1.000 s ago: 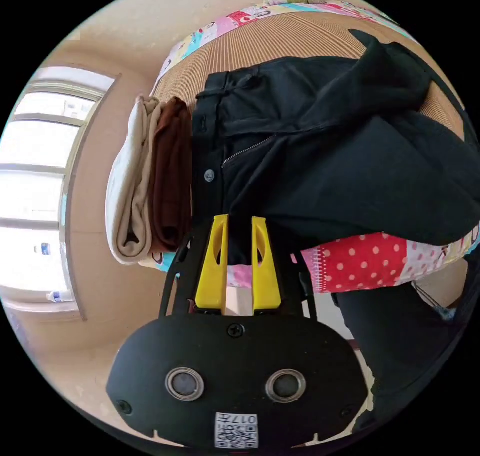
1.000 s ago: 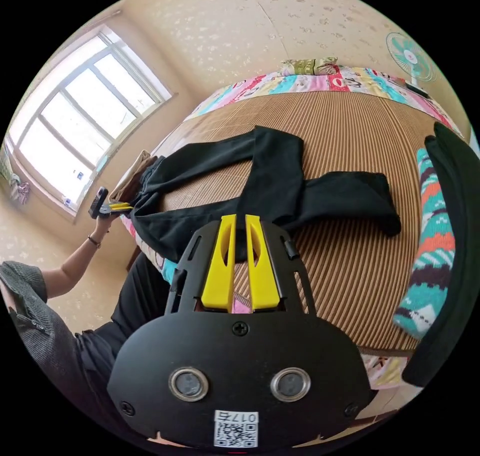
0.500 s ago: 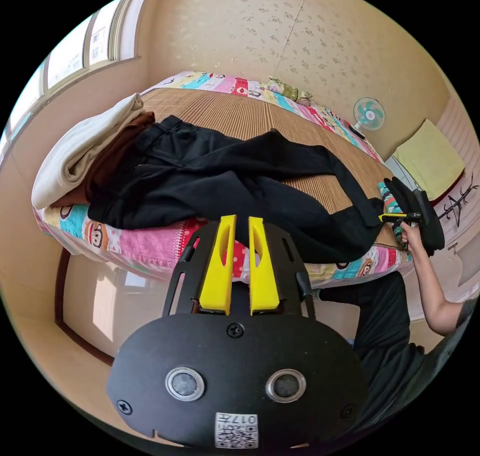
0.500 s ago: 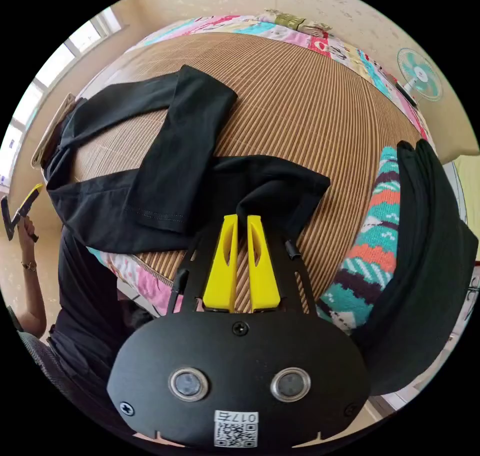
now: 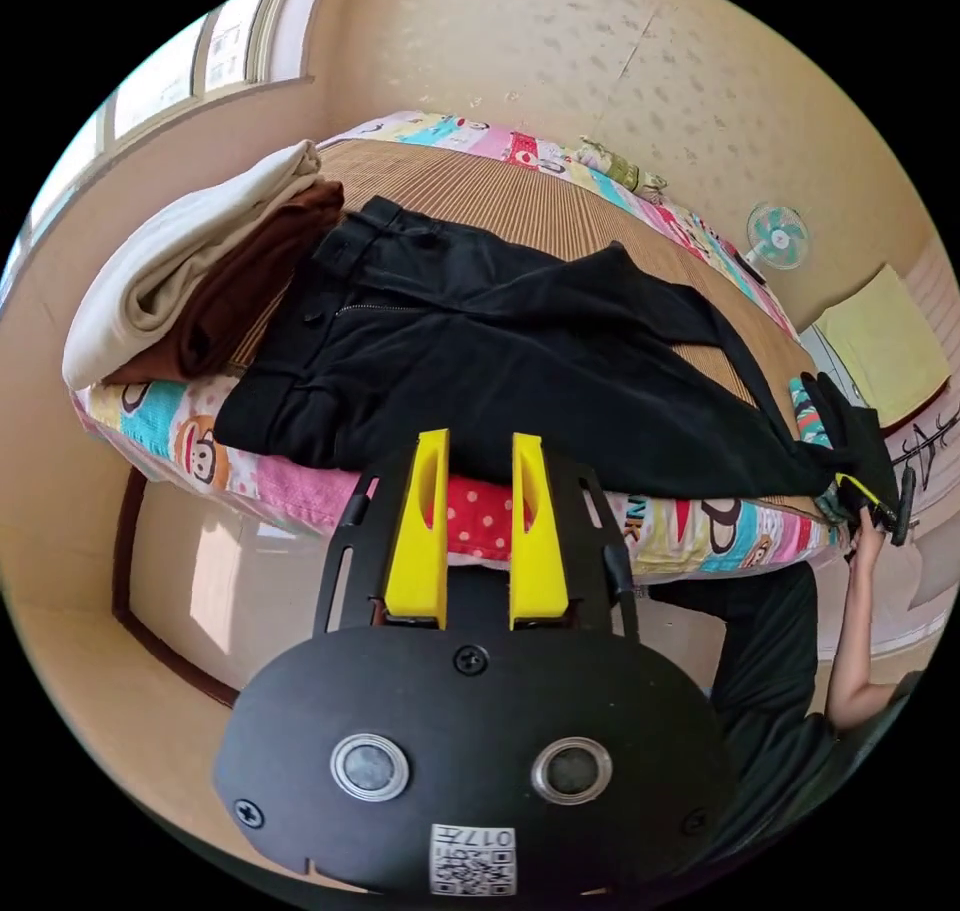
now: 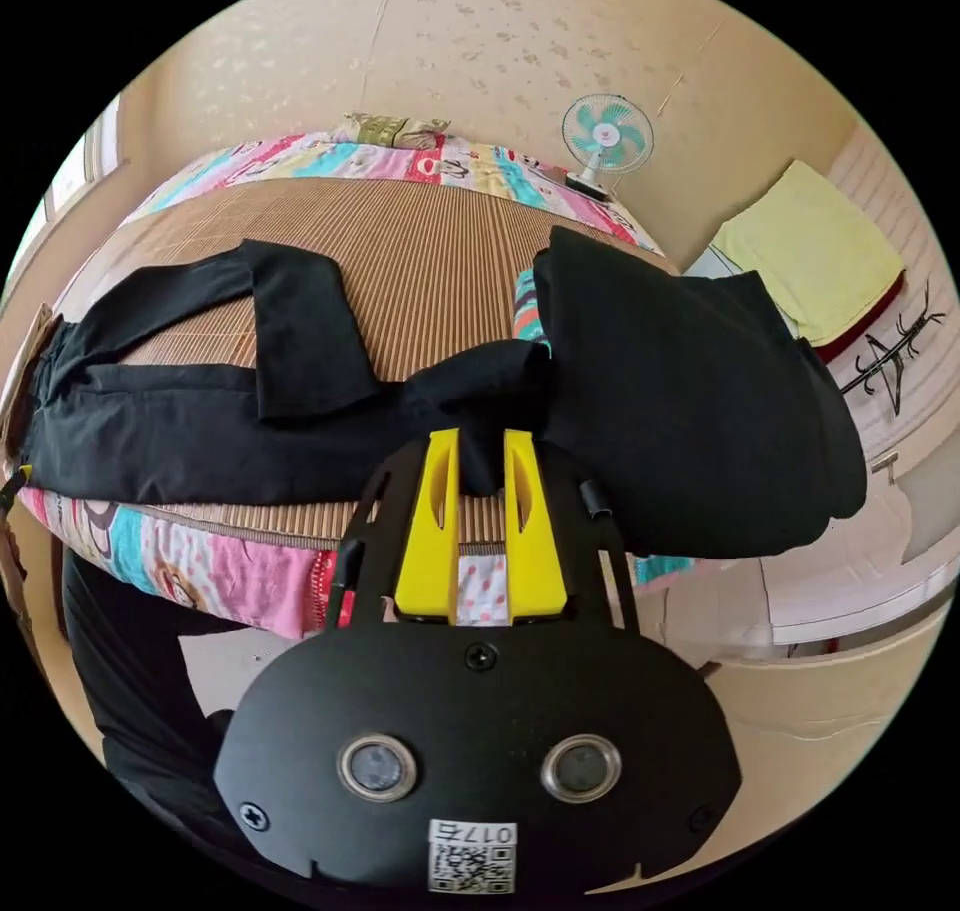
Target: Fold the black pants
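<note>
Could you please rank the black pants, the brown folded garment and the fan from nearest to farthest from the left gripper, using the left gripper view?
1. Black pants, just beyond the left gripper, on the bed's near edge.
2. Brown folded garment, beyond the waistband, upper left.
3. Fan, by the far wall.

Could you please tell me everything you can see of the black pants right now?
The black pants lie stretched lengthwise on the striped bamboo mat. They look like soft, matte woven cloth. The waistband, with a button and zipper, rests against a folded brown and cream pile. One leg is folded back over the other. The right gripper pinches the far hem; the left gripper hangs open, clear of them.
</note>
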`<action>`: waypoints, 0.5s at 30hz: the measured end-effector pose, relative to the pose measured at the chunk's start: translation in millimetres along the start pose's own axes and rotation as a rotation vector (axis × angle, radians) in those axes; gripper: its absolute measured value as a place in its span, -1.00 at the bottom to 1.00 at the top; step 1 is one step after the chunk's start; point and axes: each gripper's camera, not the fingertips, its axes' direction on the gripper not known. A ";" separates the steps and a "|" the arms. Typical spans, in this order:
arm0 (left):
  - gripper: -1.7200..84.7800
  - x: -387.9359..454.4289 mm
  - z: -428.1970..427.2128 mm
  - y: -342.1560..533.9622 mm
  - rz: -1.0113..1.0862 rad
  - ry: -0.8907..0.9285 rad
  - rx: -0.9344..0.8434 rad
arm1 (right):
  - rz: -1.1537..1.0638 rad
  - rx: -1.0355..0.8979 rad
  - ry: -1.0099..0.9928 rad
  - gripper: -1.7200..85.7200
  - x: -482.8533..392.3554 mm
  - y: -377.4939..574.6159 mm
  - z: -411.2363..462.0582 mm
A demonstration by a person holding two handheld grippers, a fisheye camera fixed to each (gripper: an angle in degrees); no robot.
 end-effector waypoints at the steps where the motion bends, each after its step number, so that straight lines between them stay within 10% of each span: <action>1: -0.77 1.0 3.9 -1.5 0.014 -0.018 -0.012 | -0.005 0.053 -0.051 -0.86 -4.2 -2.6 -9.2; 15: -0.98 -17.6 -21.9 -4.7 -0.043 -0.155 -0.004 | -0.165 -0.441 -0.166 -0.92 -46.9 -79.3 40.4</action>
